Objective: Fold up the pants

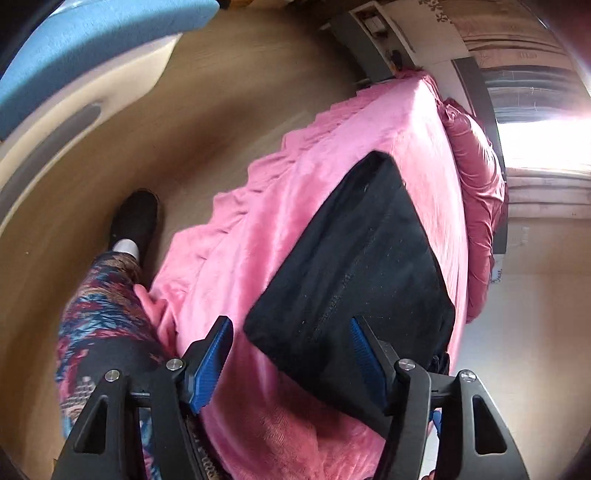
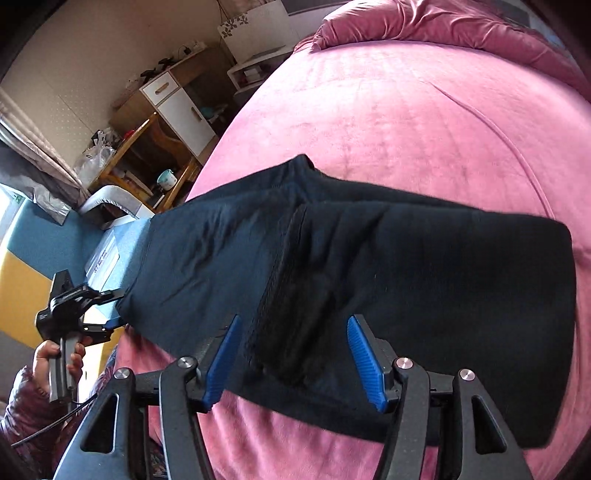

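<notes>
Dark navy pants (image 2: 424, 280) lie folded in a broad rectangle on a pink bed (image 2: 406, 122). In the left wrist view the pants (image 1: 354, 266) look like a dark slab near the bed's front edge. My left gripper (image 1: 291, 354) is open and empty, hovering above the near end of the pants. It also shows at the left of the right wrist view (image 2: 110, 310), beside the pants' left edge. My right gripper (image 2: 293, 358) is open and empty, just above the near edge of the pants, over a stitched seam.
A rumpled pink duvet (image 2: 461, 26) lies at the bed's head. The person's patterned leg (image 1: 107, 314) and black shoe (image 1: 136, 218) stand on the wood floor beside the bed. A wooden desk (image 2: 147, 147) and a white cabinet (image 2: 181, 110) stand left of the bed.
</notes>
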Tool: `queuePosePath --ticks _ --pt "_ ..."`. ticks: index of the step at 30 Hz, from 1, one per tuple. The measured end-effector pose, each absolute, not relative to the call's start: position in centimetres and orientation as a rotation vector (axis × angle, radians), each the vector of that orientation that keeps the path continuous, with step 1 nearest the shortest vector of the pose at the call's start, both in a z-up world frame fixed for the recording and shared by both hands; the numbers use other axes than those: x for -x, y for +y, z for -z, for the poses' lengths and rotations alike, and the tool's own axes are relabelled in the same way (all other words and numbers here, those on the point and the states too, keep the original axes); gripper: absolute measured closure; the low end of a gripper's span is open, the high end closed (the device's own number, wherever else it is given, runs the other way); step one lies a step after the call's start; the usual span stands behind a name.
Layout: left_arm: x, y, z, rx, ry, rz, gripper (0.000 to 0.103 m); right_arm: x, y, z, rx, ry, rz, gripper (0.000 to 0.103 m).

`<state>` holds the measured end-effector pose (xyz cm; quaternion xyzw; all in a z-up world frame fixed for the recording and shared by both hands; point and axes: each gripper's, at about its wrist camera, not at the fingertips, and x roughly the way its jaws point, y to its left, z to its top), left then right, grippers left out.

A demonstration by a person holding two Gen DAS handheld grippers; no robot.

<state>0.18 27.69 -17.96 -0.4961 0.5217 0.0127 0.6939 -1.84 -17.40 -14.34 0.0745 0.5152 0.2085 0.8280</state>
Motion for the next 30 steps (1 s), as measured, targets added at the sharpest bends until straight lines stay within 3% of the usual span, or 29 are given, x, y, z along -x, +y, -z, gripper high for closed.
queuePosePath --ticks 2,3,5,8,14,17,23,30 --pt "-0.4 27.4 18.5 1.106 1.191 -0.04 0.057 2.2 -17.4 14.4 -0.149 1.095 -0.434 0.042" --pt "-0.5 27.2 18.6 1.101 1.194 -0.033 0.058 2.4 -17.4 14.5 -0.15 1.098 -0.432 0.042" --pt "-0.5 27.2 18.5 1.088 1.179 -0.042 0.073 2.6 -17.6 14.7 -0.158 1.103 -0.427 0.042" --pt "-0.3 27.2 16.7 1.039 1.121 -0.066 0.084 2.9 -18.0 15.1 -0.169 1.112 -0.414 0.042" --pt "-1.4 21.7 7.8 0.721 0.91 0.145 0.088 2.4 -17.9 14.5 -0.242 1.109 -0.5 0.042" --pt "-1.6 17.1 3.8 0.601 0.843 0.325 0.088 2.0 -17.3 13.7 -0.3 1.102 -0.568 0.037" --pt "-1.5 9.9 1.7 0.433 0.838 0.519 0.088 -0.1 -15.7 10.8 -0.467 1.069 -0.782 0.027" --pt "-1.1 5.4 1.8 0.307 0.861 0.597 0.088 -2.3 -11.5 8.8 -0.343 1.075 -0.847 0.023"
